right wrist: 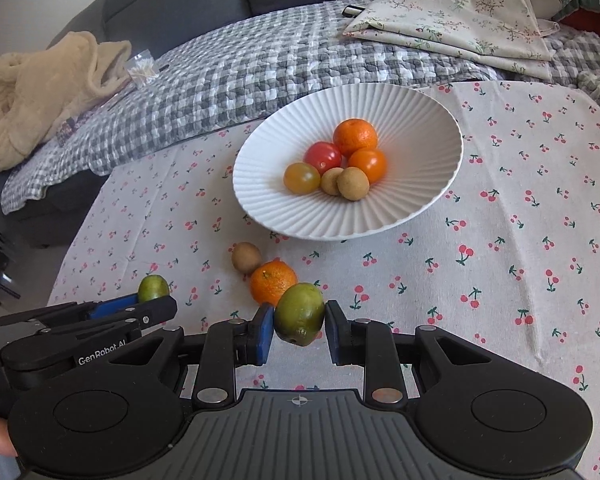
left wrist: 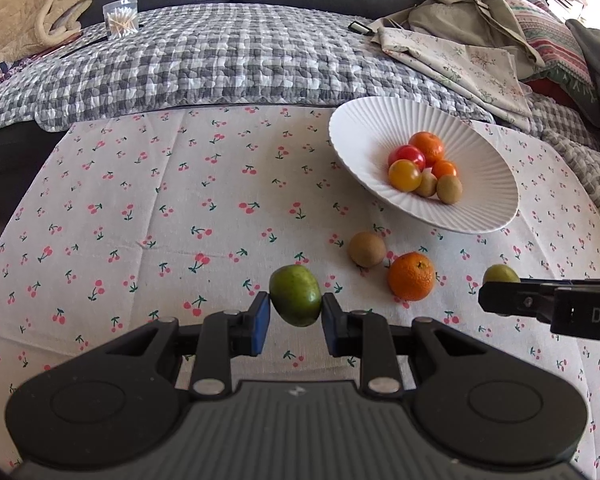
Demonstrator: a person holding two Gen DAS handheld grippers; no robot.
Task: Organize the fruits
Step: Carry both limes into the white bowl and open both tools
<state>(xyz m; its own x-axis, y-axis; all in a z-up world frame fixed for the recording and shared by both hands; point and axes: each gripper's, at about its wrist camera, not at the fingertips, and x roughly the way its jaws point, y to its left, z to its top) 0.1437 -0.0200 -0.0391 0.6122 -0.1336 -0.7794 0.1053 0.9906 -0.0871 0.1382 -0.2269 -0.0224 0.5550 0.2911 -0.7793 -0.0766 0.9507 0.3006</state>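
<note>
Left wrist view: six fruits in white bowl [left wrist: 480, 216] already, one green fruit [left wrist: 296, 295] pinched in left gripper [left wrist: 296, 312], another green fruit [right wrist: 300, 314] pinched in right gripper [right wrist: 300, 330], orange [left wrist: 411, 276] and brown fruit [left wrist: 367, 249] left on cherry cloth [left wrist: 160, 208].

Two green fruits [left wrist: 296, 295] [right wrist: 300, 314] are clamped off the cloth. A mandarin [left wrist: 411, 276] and brown kiwi [left wrist: 367, 249] lie beside the ribbed white bowl [right wrist: 420, 112] holding six fruits.
</note>
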